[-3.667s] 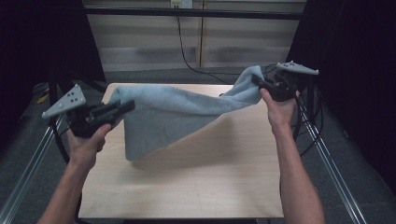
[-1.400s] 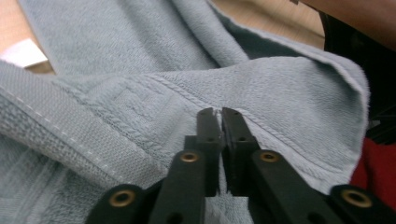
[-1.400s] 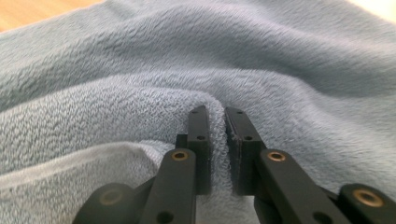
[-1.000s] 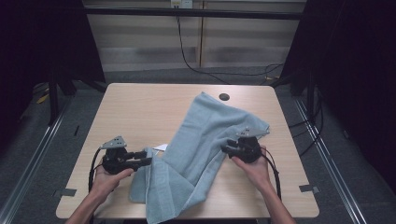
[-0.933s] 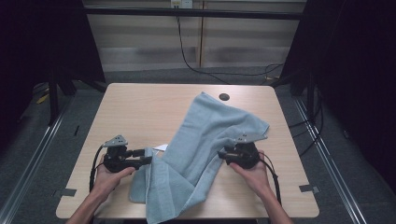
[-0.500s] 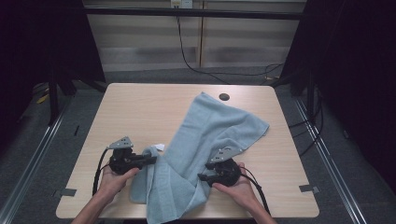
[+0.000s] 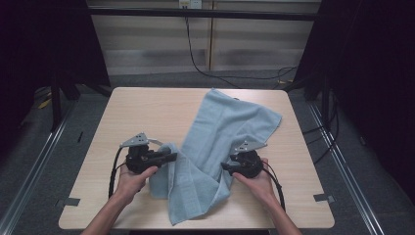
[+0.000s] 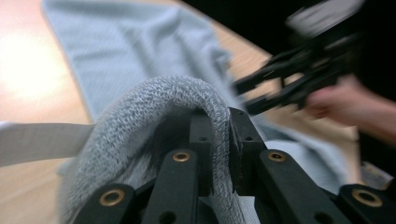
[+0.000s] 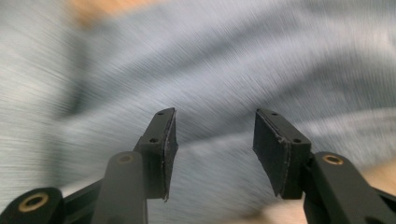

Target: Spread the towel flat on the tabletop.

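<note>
High view: the blue towel (image 7: 220, 142) lies rumpled from the middle of the frame down to the bottom edge of the table (image 7: 147, 107)
Left gripper (image 7: 169, 157): jaws pinched on a fold of the towel, left of middle; I think this keeps that edge from slipping
Right gripper (image 7: 224, 166): jaws wide apart, nothing in them, just beside the towel; it looks ready to grab cloth

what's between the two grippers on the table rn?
High view: the blue-grey towel fills the stretch between the left gripper and right gripper. The left is clamped on a fold of it; the right's jaws stand open over it.
</note>
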{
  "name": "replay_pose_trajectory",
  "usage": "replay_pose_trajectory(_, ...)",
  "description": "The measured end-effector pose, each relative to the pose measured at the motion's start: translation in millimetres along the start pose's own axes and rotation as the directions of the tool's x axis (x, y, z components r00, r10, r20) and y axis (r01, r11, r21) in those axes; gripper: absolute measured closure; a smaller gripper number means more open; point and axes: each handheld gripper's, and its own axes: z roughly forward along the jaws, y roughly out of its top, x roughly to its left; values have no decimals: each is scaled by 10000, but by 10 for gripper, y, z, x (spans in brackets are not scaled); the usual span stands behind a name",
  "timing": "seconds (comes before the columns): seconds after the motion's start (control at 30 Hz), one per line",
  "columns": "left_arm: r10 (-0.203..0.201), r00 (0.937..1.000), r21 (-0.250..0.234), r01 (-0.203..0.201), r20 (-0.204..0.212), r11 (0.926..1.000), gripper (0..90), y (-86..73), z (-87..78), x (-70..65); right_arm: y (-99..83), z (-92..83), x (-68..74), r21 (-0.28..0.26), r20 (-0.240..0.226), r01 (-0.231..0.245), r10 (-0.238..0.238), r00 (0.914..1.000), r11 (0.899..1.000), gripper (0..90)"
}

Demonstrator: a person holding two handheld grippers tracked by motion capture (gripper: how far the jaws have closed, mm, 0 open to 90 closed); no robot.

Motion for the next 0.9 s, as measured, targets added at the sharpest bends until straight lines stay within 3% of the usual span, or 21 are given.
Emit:
replay_pose_trajectory(0.1,-178,9988,627,207,-465,9978,802,-148,94,137,47,-125,206,-449,-839,133,-170,9963,9989,530)
replay_pose_trajectory(0.17,-174,9981,744,217,-591,9970,783,-174,104,159,59,-144,385,-499,-1552,399,-472,9868,9980,542)
replay_pose_trajectory(0.23,-228,9965,961,305,-806,9949,757,-223,119,211,62,-135,571,-445,-1991,796,-869,9761,9958,569)
replay_pose_trajectory(0.27,-351,9956,1014,439,-868,9939,754,-248,133,237,62,-135,571,-445,-1991,796,-869,9761,9958,569)
replay_pose_trajectory(0.3,-393,9952,1143,494,-893,9922,754,-271,150,262,64,-98,718,-412,-2580,1057,-1128,9595,9935,589)
replay_pose_trajectory(0.37,-285,9943,1533,442,-1031,9872,736,-334,211,293,57,-28,833,-262,-2942,1348,-1365,9459,9905,581)
replay_pose_trajectory(0.4,-285,9943,1533,442,-1031,9872,729,-334,211,293,57,-28,833,-262,-2942,1348,-1365,9459,9905,581)
replay_pose_trajectory(0.47,-210,9938,1631,387,-1090,9859,721,-353,235,299,27,102,918,19,-3132,1743,-1650,9352,9847,526)
replay_pose_trajectory(0.53,-228,9939,1659,406,-1079,9853,720,-357,228,309,16,151,921,63,-3231,1738,-1625,9323,9848,509)
replay_pose_trajectory(0.67,-269,9938,1673,448,-1079,9849,716,-372,230,316,-3,183,930,114,-3176,1962,-1825,9305,9805,495)
replay_pose_trajectory(0.73,-294,9934,1659,477,-1110,9850,706,-372,229,319,-53,243,954,303,-2997,2325,-2131,9299,9721,495)
replay_pose_trajectory(0.77,-331,9935,1601,505,-1093,9858,692,-370,227,319,-87,268,992,203,-2698,2751,-2596,9273,9612,555)
replay_pose_trajectory(0.8,-331,9937,1574,498,-1071,9863,692,-365,216,321,-87,268,992,203,-2698,2751,-2596,9273,9612,555)
replay_pose_trajectory(0.83,-347,9940,1468,498,-1035,9879,664,-358,205,317,-71,268,992,304,-2343,3004,-2854,9293,9533,660)
replay_pose_trajectory(0.9,-323,9951,1290,442,-931,9907,644,-334,160,311,-69,271,979,276,-2300,2921,-2783,9325,9560,697)
